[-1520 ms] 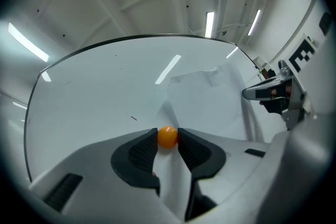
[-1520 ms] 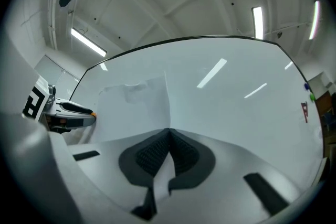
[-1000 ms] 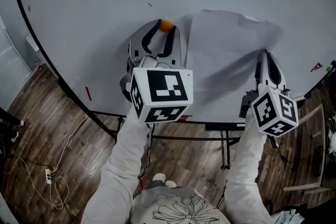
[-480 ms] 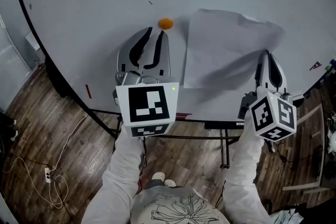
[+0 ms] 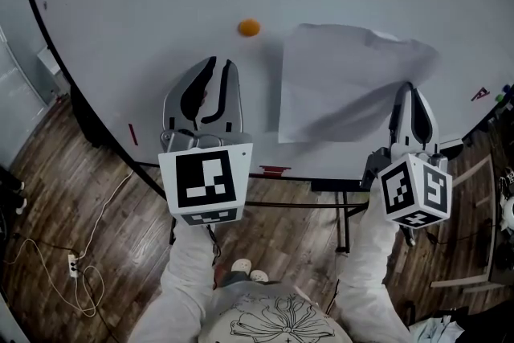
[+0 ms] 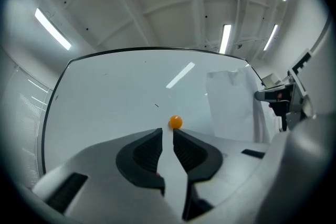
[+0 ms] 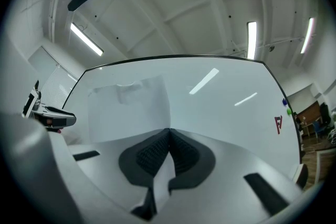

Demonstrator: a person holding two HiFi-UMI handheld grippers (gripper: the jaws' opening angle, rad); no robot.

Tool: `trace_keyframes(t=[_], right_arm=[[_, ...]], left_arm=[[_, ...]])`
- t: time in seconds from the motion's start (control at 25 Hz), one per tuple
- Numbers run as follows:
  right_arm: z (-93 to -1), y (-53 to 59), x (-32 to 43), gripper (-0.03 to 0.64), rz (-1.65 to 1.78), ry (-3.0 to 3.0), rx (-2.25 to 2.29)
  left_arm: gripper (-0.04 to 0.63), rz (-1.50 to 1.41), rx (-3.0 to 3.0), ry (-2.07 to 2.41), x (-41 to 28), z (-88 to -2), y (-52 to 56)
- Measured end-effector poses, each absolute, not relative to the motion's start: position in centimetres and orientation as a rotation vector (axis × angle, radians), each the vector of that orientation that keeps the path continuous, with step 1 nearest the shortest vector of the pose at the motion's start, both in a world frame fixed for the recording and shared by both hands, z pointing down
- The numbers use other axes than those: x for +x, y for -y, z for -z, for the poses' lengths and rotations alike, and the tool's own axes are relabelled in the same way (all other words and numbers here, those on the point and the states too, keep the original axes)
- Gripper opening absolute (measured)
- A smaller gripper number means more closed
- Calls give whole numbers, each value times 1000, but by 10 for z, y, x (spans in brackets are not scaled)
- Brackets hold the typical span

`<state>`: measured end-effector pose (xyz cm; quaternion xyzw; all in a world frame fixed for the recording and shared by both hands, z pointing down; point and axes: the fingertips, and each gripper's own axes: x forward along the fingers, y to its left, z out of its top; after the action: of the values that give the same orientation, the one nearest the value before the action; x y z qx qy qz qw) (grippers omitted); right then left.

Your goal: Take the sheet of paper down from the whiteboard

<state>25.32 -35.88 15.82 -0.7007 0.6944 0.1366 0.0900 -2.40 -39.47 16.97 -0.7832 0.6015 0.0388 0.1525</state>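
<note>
A white sheet of paper (image 5: pixel 345 76) hangs on the whiteboard (image 5: pixel 144 4), its middle bulging off the surface and casting a shadow. My right gripper (image 5: pixel 410 90) is shut on the sheet's lower right edge; in the right gripper view the paper (image 7: pixel 128 107) runs down into the closed jaws of that gripper (image 7: pixel 168 131). A round orange magnet (image 5: pixel 249 27) sticks to the board just left of the sheet. My left gripper (image 5: pixel 221 65) hangs below and left of the magnet (image 6: pixel 175 122), off the board. Its jaws are closing to a narrow gap with nothing between them.
The whiteboard's black frame (image 5: pixel 88 120) and stand (image 5: pixel 345 213) run below both grippers. A red object (image 5: pixel 275 170) lies on the ledge. A small red mark (image 5: pixel 482 95) sits at the board's right. Wooden floor with a cable (image 5: pixel 72 261) lies beneath.
My left gripper has drawn back down and left from the orange magnet, which stays on the board, and its jaws have narrowed. The right gripper keeps its hold on the sheet.
</note>
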Motion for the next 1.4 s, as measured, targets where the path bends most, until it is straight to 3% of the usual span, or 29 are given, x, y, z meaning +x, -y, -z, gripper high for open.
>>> trace_keyframes(t=[1.4], right_arm=[[-169, 356, 236, 3, -358, -2094, -2080]], left_arm=[[46, -114, -2250, -1763, -35, -179, 387]])
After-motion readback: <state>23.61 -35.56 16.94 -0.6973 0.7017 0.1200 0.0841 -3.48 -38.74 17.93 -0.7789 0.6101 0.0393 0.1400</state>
